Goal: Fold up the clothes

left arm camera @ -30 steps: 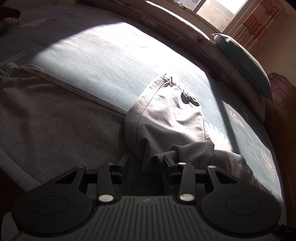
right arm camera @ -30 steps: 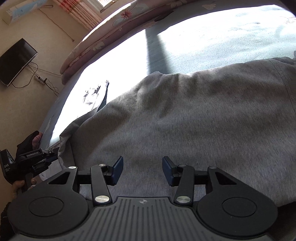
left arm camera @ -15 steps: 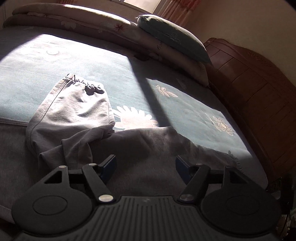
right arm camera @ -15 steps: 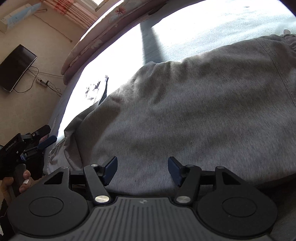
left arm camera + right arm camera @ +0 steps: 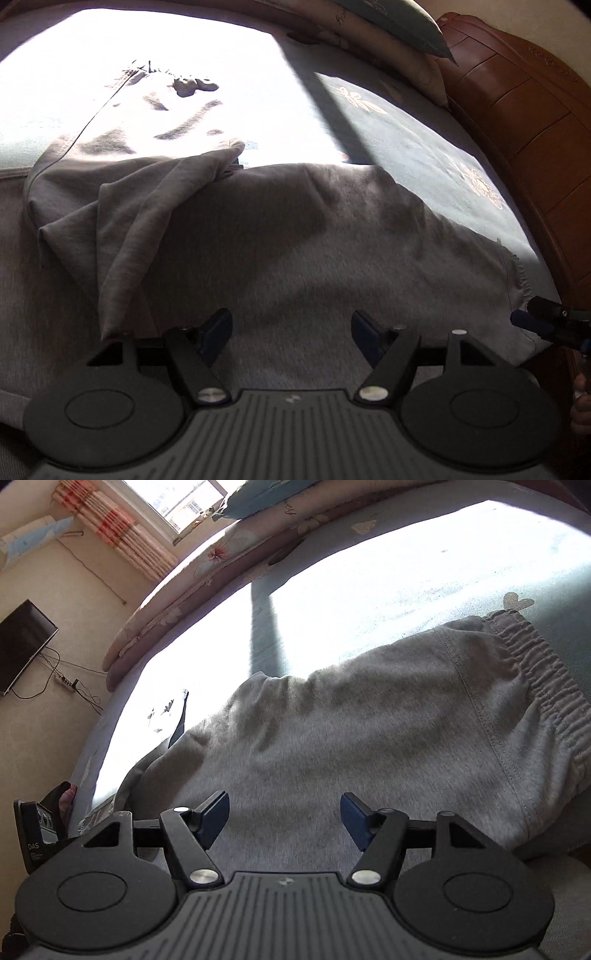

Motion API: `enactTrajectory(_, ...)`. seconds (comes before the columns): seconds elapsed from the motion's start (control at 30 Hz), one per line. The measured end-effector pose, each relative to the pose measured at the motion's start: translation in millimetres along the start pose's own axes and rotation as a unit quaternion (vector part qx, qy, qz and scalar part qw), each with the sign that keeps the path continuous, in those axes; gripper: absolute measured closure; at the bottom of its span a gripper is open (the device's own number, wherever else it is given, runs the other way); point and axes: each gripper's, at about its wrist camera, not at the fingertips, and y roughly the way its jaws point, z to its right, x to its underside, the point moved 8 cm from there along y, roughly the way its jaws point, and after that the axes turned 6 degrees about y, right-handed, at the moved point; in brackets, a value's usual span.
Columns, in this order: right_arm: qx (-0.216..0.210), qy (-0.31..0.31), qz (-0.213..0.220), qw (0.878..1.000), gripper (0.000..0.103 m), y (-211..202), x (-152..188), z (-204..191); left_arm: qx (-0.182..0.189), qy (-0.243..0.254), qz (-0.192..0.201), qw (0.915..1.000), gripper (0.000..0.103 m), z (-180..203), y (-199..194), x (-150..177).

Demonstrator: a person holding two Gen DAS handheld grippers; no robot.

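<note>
Grey sweatpants (image 5: 295, 229) lie folded across the teal bed sheet (image 5: 424, 122), with one crumpled flap (image 5: 140, 221) lapped over them at the left. My left gripper (image 5: 291, 332) hovers just over the cloth, open, with nothing between its pads. The right gripper (image 5: 550, 328) pokes in at the right edge, by the pants' hem. In the right wrist view the sweatpants (image 5: 369, 731) fill the middle, their elastic waistband (image 5: 539, 686) at the right. My right gripper (image 5: 282, 818) is over them, its jaws opening and gripping nothing.
A wooden headboard (image 5: 524, 96) runs along the right, with a pillow (image 5: 399, 14) and a rolled floral quilt (image 5: 221, 565) at the bed's far side. A TV (image 5: 22, 642) and a power strip (image 5: 64, 681) stand by the wall. A gloved hand (image 5: 61, 797) is at the bed's left edge.
Both grippers have opened wider and let go of the cloth. The left one has swung right along the pants, towards the headboard. The right one has drawn back, bringing the waistband into view.
</note>
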Motion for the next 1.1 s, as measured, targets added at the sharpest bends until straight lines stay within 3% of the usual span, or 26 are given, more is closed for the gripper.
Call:
enactTrajectory(0.2,-0.020,-0.084,-0.002,0.996,0.034,28,-29,-54,0.026,0.007,0.056,0.9980,0.030,10,4,-38)
enactTrajectory(0.37,-0.034,-0.149,-0.020,0.988,0.053,62,-44,-102,0.040,-0.020,0.027,0.9986,0.030,-7,39,-35)
enactTrajectory(0.67,-0.035,-0.247,-0.088,0.964,0.062,154,-64,-160,0.130,-0.022,0.033,0.9908,0.028,-28,35,-20)
enactTrajectory(0.87,-0.016,-0.308,-0.140,0.941,0.063,228,-56,-178,0.156,-0.016,0.031,0.9872,0.028,-31,37,-21)
enactTrajectory(1.0,-0.011,-0.364,-0.131,0.922,0.064,216,-38,-184,0.174,-0.025,0.036,0.9838,0.026,-35,38,-20)
enactTrajectory(1.1,-0.031,-0.364,-0.149,0.919,0.064,203,-27,-185,0.185,-0.030,0.039,0.9816,0.025,-36,39,-22)
